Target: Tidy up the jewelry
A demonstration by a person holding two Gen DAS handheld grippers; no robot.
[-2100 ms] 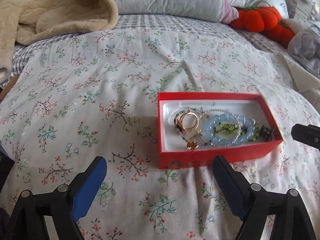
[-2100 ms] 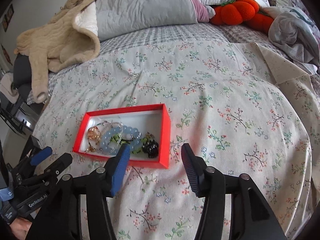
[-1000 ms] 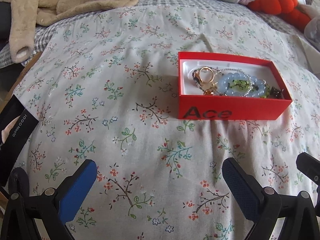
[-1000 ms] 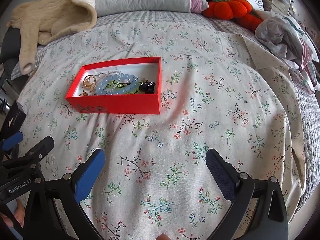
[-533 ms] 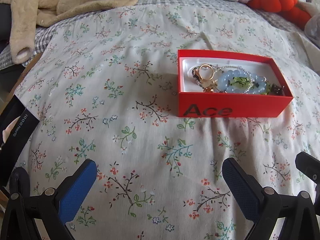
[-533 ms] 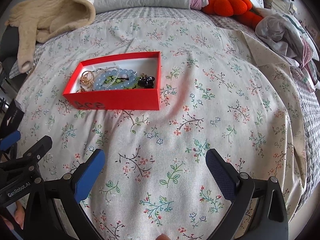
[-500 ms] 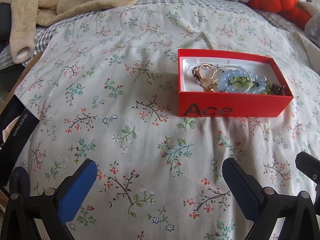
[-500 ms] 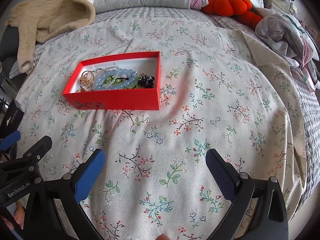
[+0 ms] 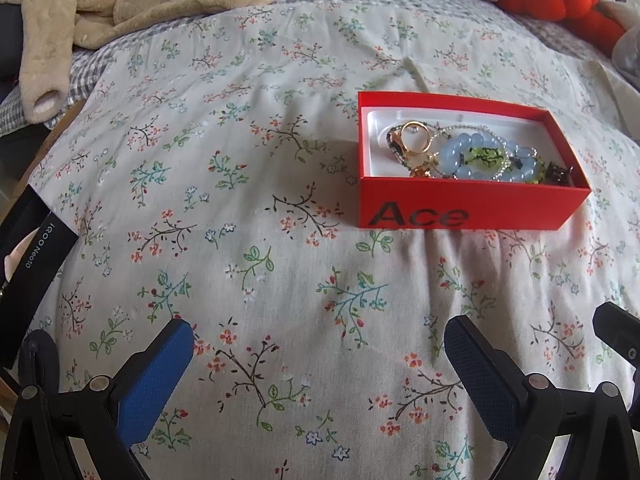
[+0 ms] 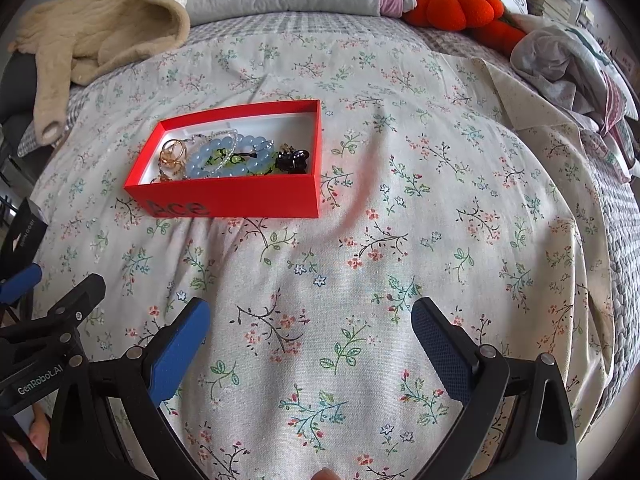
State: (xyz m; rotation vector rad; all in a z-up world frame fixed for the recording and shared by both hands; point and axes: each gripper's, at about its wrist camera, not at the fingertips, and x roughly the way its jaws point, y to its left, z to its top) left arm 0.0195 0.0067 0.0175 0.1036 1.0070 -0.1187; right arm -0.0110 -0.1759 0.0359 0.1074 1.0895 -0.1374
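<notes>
Both your left gripper [image 9: 316,354] and right gripper [image 10: 310,330] gape wide and empty, well short of the red Ace box [image 9: 472,208], jewelry [image 9: 476,156] heaped inside, probably done.

Beige fleece garment [image 10: 100,28] and orange plush pumpkin [image 10: 460,8] on floral bedspread [image 10: 420,220]

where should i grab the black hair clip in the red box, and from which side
Come from straight above with the right gripper. The black hair clip lies in the red box's right end, hemmed by the walls and touching the blue bead bracelet. Pinch its raised middle, fingers closing along the box's length.
</notes>
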